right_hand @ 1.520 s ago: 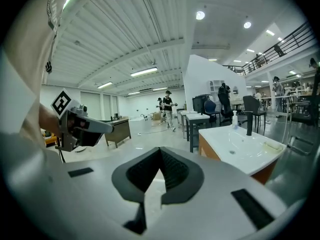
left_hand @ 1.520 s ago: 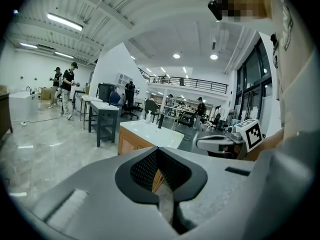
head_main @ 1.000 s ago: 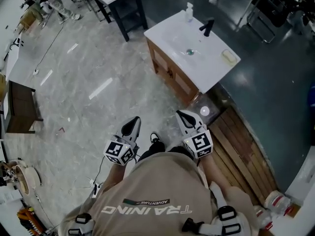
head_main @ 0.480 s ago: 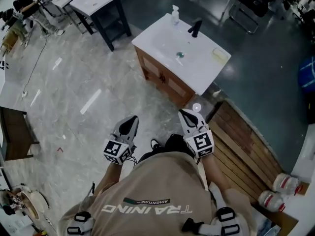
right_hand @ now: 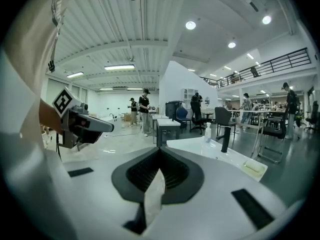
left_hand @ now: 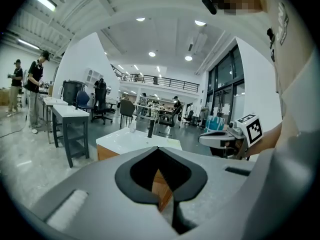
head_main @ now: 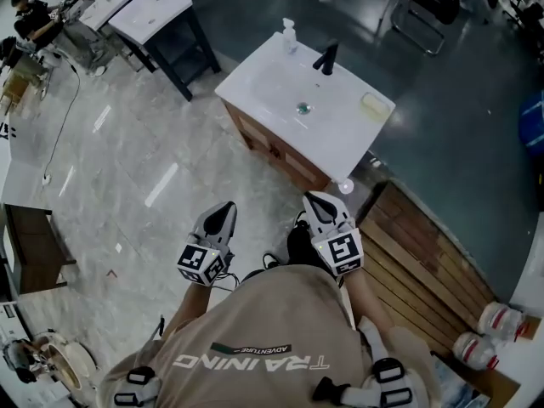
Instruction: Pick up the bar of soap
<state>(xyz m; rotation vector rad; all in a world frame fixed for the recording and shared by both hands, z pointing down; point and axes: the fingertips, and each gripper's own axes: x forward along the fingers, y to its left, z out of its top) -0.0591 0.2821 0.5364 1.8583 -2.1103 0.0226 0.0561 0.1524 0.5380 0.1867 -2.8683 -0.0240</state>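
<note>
Status: pick not started.

- Bar of soap [head_main: 374,104] lies flat at the right end of the white vanity top [head_main: 348,134], to the right of the black faucet [head_main: 327,57]. Untouched, well apart from both grippers.
- Left gripper [head_main: 223,212]: fingers pressed together, nothing between them.
- Right gripper [head_main: 320,202]: same, tips closed on each other, empty.
- You hold both low in front of your torso, pointed roughly at the vanity, with open floor between you and the cabinet.
- The right gripper view has the soap off to the right of the jaw line, past the faucet. I can't pick it out in the left gripper view.

Left to do, as I read it, is everything:
1. Get within reach of the vanity.
2. Spread one pair of jaws. The right looks the better pick, since the soap is on that side.
3. Bracket the bar, pinch, lift clear of the top.

Watch-outs, as judgement only: the bar is low and probably slick, so a shallow pinch may squirt it toward the edge just beside it. The pump bottle [head_main: 290,34] stands at the far corner, out of your way.
</note>
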